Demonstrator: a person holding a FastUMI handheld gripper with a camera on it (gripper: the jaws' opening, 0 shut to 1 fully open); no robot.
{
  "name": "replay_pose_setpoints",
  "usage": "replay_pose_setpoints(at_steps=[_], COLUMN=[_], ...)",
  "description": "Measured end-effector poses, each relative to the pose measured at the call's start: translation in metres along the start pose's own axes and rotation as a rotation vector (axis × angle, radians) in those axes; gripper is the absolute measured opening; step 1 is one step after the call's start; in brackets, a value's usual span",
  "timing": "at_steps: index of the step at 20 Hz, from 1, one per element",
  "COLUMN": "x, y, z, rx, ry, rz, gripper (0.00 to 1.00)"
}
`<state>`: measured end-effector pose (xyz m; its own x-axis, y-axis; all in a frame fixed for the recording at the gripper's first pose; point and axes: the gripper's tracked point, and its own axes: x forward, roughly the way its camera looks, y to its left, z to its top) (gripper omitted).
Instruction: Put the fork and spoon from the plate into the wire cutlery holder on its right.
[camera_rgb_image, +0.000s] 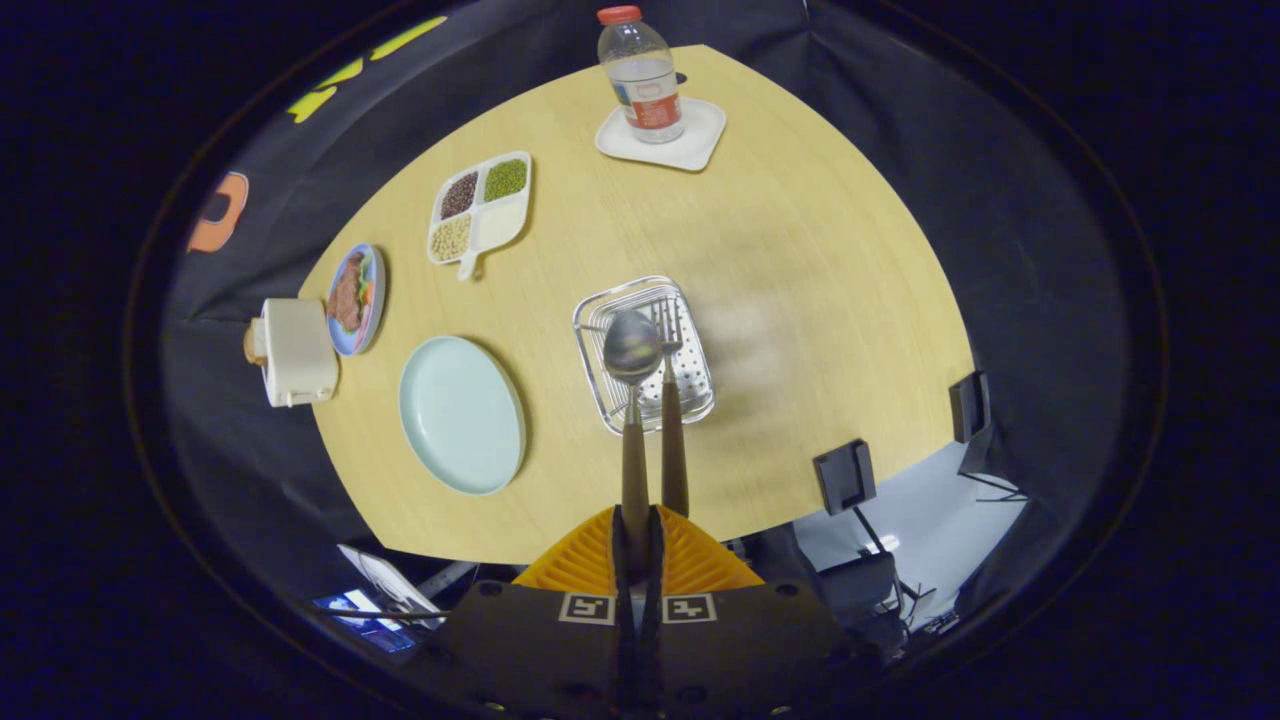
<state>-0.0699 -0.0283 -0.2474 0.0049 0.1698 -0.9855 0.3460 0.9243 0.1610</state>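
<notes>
Table (800, 260) first, then the plate (462, 414), bare, left of the wire cutlery holder (645, 352). Gripper (637, 545) fingers are closed on the spoon (632, 350) handle, bowl above the holder; the fork (672, 400) seems already inside. Releasing from this height, the spoon could bounce off the rim.

One spoon (632, 347) and one fork (672, 330) at centre frame, over one wire cutlery holder (600, 385). One pale plate (462, 415) left of centre. One divided dish (481, 208) and one small food plate (355, 298) upper left, one toaster (295, 352) at far left. One bottle (643, 75) on one coaster (700, 145) at top.
</notes>
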Motion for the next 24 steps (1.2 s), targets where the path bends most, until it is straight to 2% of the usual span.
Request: replay_pose_setpoints(at_steps=[3,5,7,8,11,15,18,21,24], x=[0.001,0.002,-0.002,-0.004,-0.017,-0.051,-0.100,-0.155,-0.196], y=[0.005,0.010,0.015,0.016,0.021,0.041,0.071,0.103,0.128], z=[0.002,0.004,0.007,0.011,0.022,0.045,0.063,0.062,0.052], rx=[0.001,-0.015,-0.053,-0.080,-0.141,-0.236,-0.340,-0.416,-0.432], ry=[-0.008,-0.019,-0.056,-0.085,-0.199,-0.427,-0.656,-0.874,-1.008], rz=[0.004,0.012,0.022,0.018,0.004,0.022,0.049,0.100,0.174], gripper=[0.07,0.21,0.30,0.51,0.93,0.97,0.97,0.97,0.96])
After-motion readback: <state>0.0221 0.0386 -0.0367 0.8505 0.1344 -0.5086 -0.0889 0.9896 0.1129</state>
